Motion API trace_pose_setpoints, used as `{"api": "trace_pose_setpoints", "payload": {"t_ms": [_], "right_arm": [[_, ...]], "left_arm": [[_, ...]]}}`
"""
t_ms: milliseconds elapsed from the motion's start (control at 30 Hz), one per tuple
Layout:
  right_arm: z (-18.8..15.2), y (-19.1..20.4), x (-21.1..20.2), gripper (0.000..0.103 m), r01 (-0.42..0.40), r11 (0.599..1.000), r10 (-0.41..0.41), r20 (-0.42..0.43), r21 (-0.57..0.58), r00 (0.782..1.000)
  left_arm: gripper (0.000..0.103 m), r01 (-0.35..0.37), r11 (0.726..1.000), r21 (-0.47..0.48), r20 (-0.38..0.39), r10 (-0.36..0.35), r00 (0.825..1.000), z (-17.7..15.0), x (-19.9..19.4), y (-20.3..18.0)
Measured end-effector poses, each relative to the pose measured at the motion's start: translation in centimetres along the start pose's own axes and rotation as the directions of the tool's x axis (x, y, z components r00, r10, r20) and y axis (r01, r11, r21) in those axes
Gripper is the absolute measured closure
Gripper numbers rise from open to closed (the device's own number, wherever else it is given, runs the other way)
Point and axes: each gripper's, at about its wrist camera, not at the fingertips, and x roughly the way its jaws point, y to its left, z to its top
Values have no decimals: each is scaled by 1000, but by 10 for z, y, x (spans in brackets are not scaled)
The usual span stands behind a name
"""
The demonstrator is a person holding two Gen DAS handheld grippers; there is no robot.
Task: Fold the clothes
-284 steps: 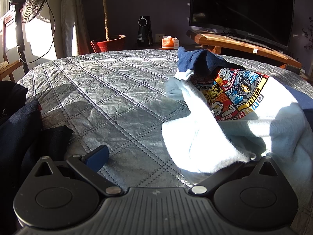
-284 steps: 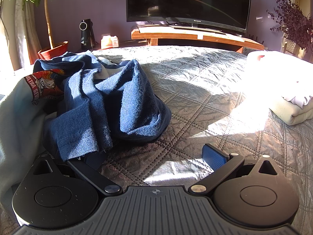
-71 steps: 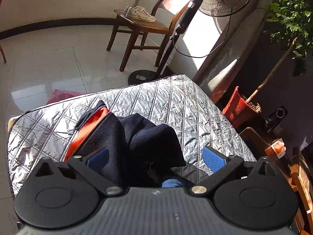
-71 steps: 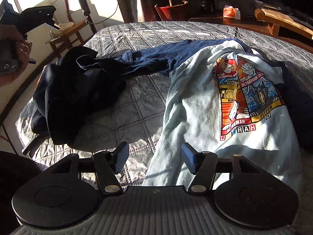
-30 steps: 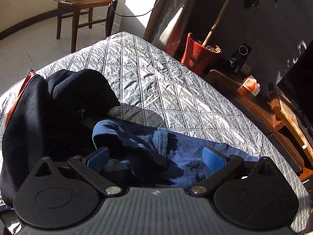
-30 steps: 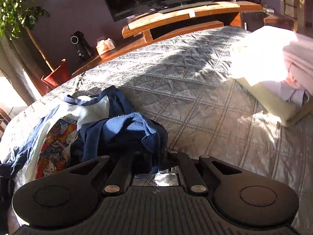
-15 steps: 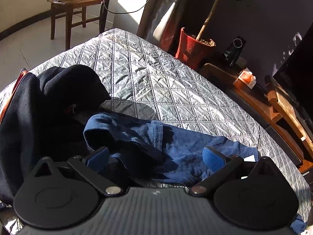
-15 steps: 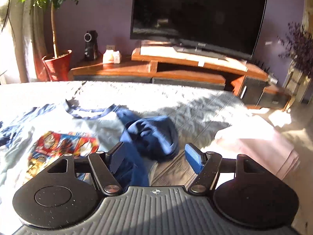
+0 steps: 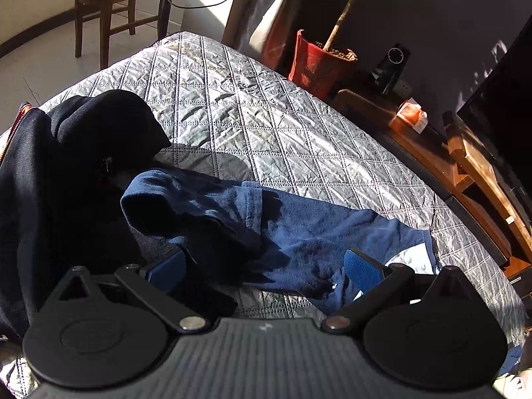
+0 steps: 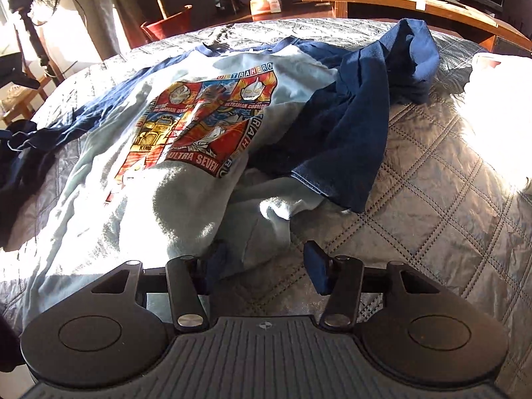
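The left gripper [image 9: 262, 267] is wide open, w/ nothing held. Its blue pads sit on each side of the shirt's dark blue sleeve [image 9: 232, 222], which lies bunched and stretched out on the quilted bed cover [image 9: 266, 116]. Can't tell if the pads touch the cloth.

The right gripper [image 10: 266, 262] is open about halfway, holding nothing. Its left pad is right at the hem of the light blue shirt [image 10: 133, 173]; the right pad is over bare bed cover. The shirt lies face up in the middle of the bed, hero picture [image 10: 202, 123] showing. Its other blue sleeve [image 10: 362, 113] is flopped in a messy heap over the shirt's right side.

A black jacket [image 9: 60, 179] w/ an orange zip edge is piled at the bed's left edge, touching the sleeve by the left gripper. A red plant pot [image 9: 316, 63] and a wood TV bench [image 9: 465, 166] stand past the far edge. A pale folded pile [image 10: 502, 109] sits at the right edge, bright w/ sun.
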Motion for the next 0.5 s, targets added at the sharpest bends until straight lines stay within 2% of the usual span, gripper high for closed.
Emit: {"api": "trace_pose_setpoints", "payload": {"t_ms": [67, 133, 167, 200, 267, 300, 367, 433, 500], "right_arm": [[-5, 14, 2, 52, 15, 998, -14, 20, -62, 1000], [-5, 14, 3, 58, 12, 998, -10, 43, -58, 999], [-3, 10, 3, 84, 5, 999, -3, 52, -32, 999], [-2, 7, 3, 91, 2, 1000, -1, 55, -19, 998], [1, 12, -5, 91, 51, 996, -45, 73, -76, 996], [2, 18, -13, 91, 102, 983, -88, 93, -150, 992], [2, 36, -31, 91, 252, 909, -211, 156, -331, 965], [1, 51, -46, 90, 385, 797, -306, 238, -465, 922], [1, 56, -58, 87, 487, 717, -377, 309, -500, 873]], "left_arm": [[2, 7, 1000, 4, -3, -7, 1000, -2, 1, -2], [2, 12, 1000, 11, -4, -12, 1000, -4, 0, -5], [2, 12, 1000, 14, -6, -12, 1000, -5, 1, -6], [2, 12, 1000, 18, -9, -12, 1000, -6, 1, -8], [2, 12, 1000, 23, -15, -12, 1000, -7, 2, -9], [2, 13, 1000, 24, -20, -12, 1000, -8, 3, -10], [2, 17, 1000, 21, -26, -16, 1000, -8, 4, -10], [2, 22, 1000, 20, -27, -22, 999, -8, 4, -11], [2, 24, 999, 24, -28, -23, 999, -9, 4, -12]]}}
